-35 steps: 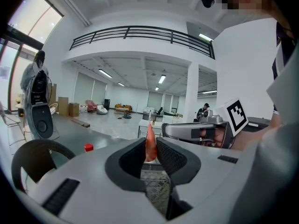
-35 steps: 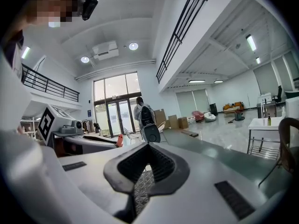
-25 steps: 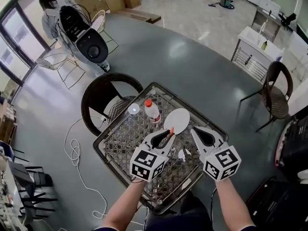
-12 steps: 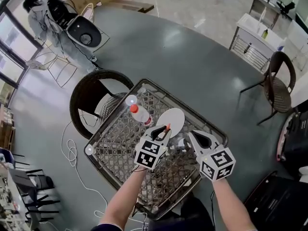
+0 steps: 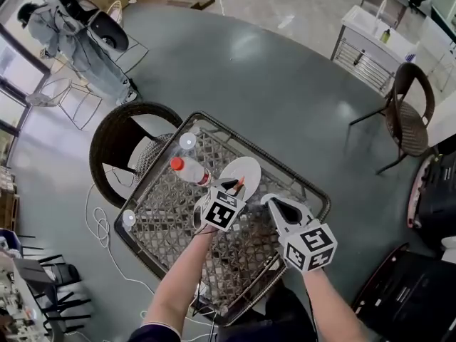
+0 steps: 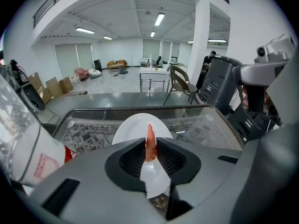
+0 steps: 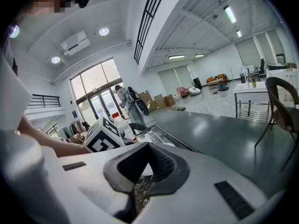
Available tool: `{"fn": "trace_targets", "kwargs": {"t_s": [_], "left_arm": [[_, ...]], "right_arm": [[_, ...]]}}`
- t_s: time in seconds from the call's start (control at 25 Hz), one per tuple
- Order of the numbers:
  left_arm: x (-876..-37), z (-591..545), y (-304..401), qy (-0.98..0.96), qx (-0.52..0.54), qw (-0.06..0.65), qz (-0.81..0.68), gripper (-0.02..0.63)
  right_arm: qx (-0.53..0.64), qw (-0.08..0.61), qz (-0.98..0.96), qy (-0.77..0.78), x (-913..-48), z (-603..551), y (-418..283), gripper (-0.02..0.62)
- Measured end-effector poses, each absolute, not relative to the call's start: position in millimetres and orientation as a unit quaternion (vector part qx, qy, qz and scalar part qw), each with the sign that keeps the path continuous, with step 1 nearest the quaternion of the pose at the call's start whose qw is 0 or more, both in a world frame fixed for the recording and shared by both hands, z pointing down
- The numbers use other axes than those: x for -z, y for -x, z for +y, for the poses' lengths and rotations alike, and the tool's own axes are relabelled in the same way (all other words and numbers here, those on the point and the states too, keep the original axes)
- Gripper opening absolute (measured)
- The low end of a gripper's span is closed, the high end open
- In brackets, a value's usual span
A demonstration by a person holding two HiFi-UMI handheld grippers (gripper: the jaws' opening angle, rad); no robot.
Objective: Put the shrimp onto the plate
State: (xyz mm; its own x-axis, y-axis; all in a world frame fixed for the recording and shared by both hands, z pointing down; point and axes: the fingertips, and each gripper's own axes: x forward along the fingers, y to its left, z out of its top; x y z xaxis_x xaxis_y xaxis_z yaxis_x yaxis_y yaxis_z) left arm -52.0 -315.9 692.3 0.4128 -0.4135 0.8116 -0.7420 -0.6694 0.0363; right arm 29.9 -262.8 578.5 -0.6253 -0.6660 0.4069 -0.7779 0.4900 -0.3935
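**Shrimp held over the plate, left gripper about to release**

The left gripper [image 5: 235, 185] carries the shrimp [image 6: 150, 134] pinched edgewise between its fingers. The fingers are closed on the shrimp's body, and its orange tail end projects beyond the tips. In the left gripper view the white plate [image 6: 136, 127] lies directly beyond and below the shrimp. In the head view the fingertips stand over the plate's near edge. No view shows whether the shrimp touches the plate.

The right gripper [image 5: 271, 202] waits just right of the left one. Its fingers are brought together with nothing between them, above the woven lattice of the counter [image 5: 167, 216]. A plastic bottle with a red cap [image 5: 187, 169] is just left of the plate.

The step in hand appears to be the placing itself, with most of the task done. To do it well:

- Carry the shrimp a little farther, over the plate's middle rather than its near rim.
- Lower it until it is nearly on the surface before parting the fingers.
- Part the fingers slowly: so small and light a piece may cling to one finger, or skid on the smooth plate if dropped from height.
- Lift straight up afterwards, so the fingers nudge neither the plate nor the bottle to its left.
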Motion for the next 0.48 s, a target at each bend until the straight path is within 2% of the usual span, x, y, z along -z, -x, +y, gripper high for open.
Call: {"fn": "trace_targets", "kwargs": {"t_s": [0.48], "left_arm": [[-724.4,-317.1,45.5,-0.787,-0.475,0.227,-0.323,0.08]], "right_arm": [[-0.298,0.108,-0.85,-0.421,-596.5,-251.9,-38.2,0.006]]}}
